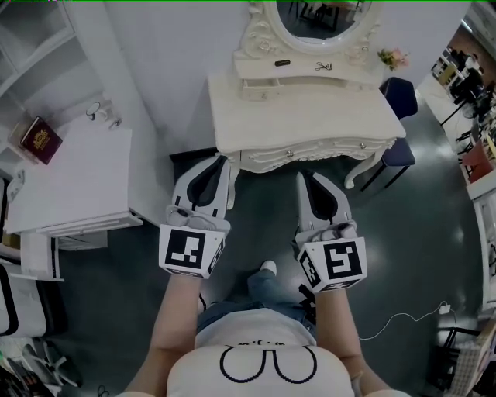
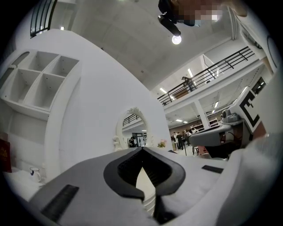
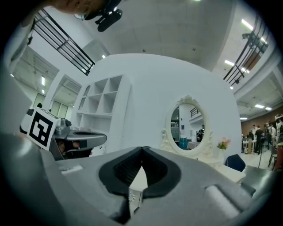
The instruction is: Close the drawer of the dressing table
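The cream dressing table with an oval mirror stands against the wall ahead of me. A small drawer in the mirror's base seems to stick out a little. Two knobs sit on the carved front apron. My left gripper is shut and empty, its tips just short of the table's front left corner. My right gripper is also shut and empty, a little below the front edge. In the left gripper view the left gripper points at the mirror; the right gripper does so in its own view.
A white side cabinet with a dark red book stands at the left. A blue chair is beside the table's right end. Pink flowers sit at the table's back right. A white cable lies on the dark floor.
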A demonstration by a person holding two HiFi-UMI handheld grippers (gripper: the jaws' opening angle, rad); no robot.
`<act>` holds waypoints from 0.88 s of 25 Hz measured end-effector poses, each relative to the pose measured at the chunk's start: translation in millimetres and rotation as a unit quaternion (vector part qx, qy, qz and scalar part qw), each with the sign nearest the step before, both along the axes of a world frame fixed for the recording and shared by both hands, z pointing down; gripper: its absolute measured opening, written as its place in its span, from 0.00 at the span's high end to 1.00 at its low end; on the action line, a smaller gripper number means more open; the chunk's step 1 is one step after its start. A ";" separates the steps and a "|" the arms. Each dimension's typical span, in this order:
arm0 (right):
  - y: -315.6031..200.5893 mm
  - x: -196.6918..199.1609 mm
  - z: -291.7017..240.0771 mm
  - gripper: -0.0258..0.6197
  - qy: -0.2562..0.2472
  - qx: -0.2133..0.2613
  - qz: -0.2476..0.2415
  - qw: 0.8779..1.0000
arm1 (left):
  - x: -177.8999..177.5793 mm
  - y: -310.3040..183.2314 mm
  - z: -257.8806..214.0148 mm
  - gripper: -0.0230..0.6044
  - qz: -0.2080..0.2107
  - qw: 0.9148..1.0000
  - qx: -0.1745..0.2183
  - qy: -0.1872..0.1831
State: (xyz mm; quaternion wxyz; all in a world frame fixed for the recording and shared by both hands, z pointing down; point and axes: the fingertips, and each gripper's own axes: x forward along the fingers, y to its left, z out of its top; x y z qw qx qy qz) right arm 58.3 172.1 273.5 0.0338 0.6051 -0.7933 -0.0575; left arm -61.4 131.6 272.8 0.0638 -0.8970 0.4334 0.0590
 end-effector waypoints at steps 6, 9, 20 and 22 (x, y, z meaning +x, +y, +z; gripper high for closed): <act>-43.3 50.1 2.1 0.96 0.000 -0.007 -0.039 0.999 | 48.4 -37.5 2.5 0.97 -0.035 0.999 -0.004 -0.004; -59.8 67.4 4.9 0.96 0.003 -0.013 -0.057 0.998 | 66.9 -49.2 8.2 0.97 -0.049 0.999 -0.008 -0.008; -118.8 90.9 27.4 0.96 -0.011 -0.030 -0.074 0.997 | 86.2 -99.0 26.6 0.97 -0.066 0.997 -0.027 -0.027; -133.2 93.7 28.7 0.96 -0.009 -0.029 -0.067 0.997 | 85.4 -114.6 27.8 0.97 -0.067 0.997 -0.028 -0.026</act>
